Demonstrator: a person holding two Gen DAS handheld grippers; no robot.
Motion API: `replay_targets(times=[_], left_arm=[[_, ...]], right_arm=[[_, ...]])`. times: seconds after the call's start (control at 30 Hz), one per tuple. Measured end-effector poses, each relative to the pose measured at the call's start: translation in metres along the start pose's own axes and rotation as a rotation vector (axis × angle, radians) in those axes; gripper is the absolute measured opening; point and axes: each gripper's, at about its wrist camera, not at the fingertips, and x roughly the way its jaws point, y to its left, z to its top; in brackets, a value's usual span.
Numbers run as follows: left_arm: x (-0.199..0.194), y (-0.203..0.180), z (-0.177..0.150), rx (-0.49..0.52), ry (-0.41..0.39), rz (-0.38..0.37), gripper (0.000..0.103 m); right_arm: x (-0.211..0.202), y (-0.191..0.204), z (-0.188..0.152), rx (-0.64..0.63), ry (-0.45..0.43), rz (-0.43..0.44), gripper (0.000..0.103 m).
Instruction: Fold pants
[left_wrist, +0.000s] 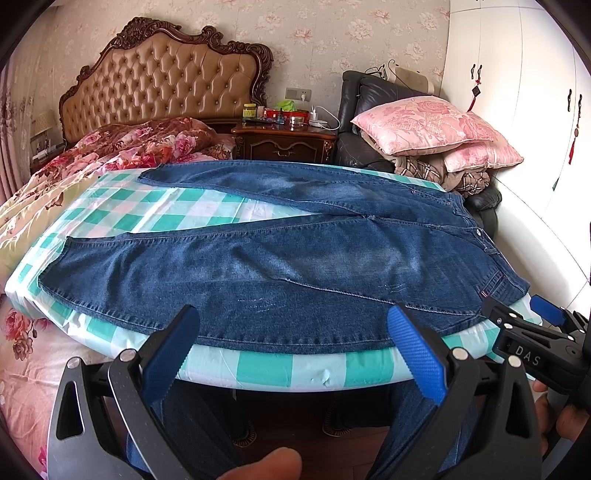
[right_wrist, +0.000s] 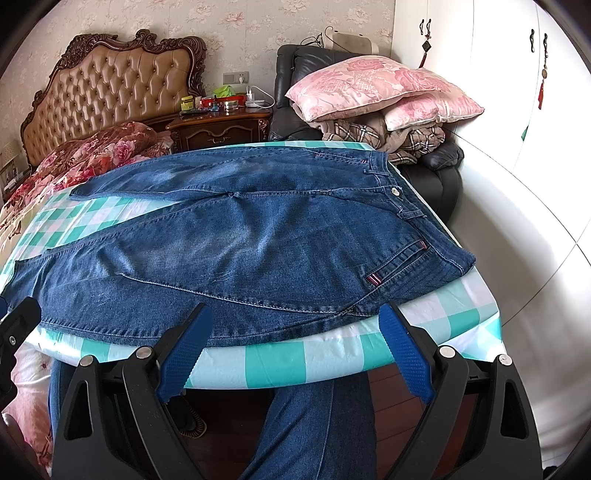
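Observation:
A pair of blue jeans (left_wrist: 280, 258) (right_wrist: 240, 240) lies flat on a table covered in a green-and-white checked cloth (left_wrist: 166, 210) (right_wrist: 332, 358). The waistband is at the right, and the two legs spread apart toward the left. My left gripper (left_wrist: 295, 332) hovers open at the table's near edge, just short of the near leg's seam. Over by the hip, near the pocket, my right gripper (right_wrist: 295, 328) is open too, also at the near edge. The right gripper (left_wrist: 543, 332) shows at the right of the left wrist view. Nothing is between either pair of fingers.
A bed (left_wrist: 74, 184) with a floral quilt and a tufted headboard (left_wrist: 162, 81) stands behind the table at the left. A nightstand (left_wrist: 284, 140) holds small items. Pink pillows (left_wrist: 436, 125) are piled on a dark armchair. White wardrobe doors (right_wrist: 517, 92) fill the right. The person's legs (right_wrist: 306, 424) stand under the table edge.

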Motion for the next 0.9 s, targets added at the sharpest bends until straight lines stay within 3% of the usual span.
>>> replay_targets(times=[0.3, 0.43, 0.53, 0.7, 0.8, 0.9], left_arm=[[0.004, -0.001, -0.005, -0.01, 0.007, -0.009, 0.102], [0.02, 0.007, -0.01, -0.049, 0.017, -0.079, 0.102], [0.037, 0.014, -0.013, -0.048, 0.033, -0.103, 0.102], [0.064, 0.029, -0.015, -0.061, 0.074, -0.115, 0.102], [0.08, 0.039, -0.014, -0.067, 0.121, -0.151, 0.101], [0.099, 0.047, -0.014, -0.092, 0.176, -0.161, 0.101]], right_arm=[[0.003, -0.003, -0.001, 0.014, 0.012, 0.024, 0.088], [0.022, -0.016, 0.0, 0.064, 0.081, 0.057, 0.089], [0.043, -0.04, 0.013, 0.107, 0.112, 0.035, 0.096], [0.087, -0.089, 0.077, 0.088, 0.105, 0.056, 0.097], [0.129, -0.118, 0.139, 0.026, 0.061, 0.002, 0.097], [0.192, -0.151, 0.202, 0.02, 0.112, -0.009, 0.097]])
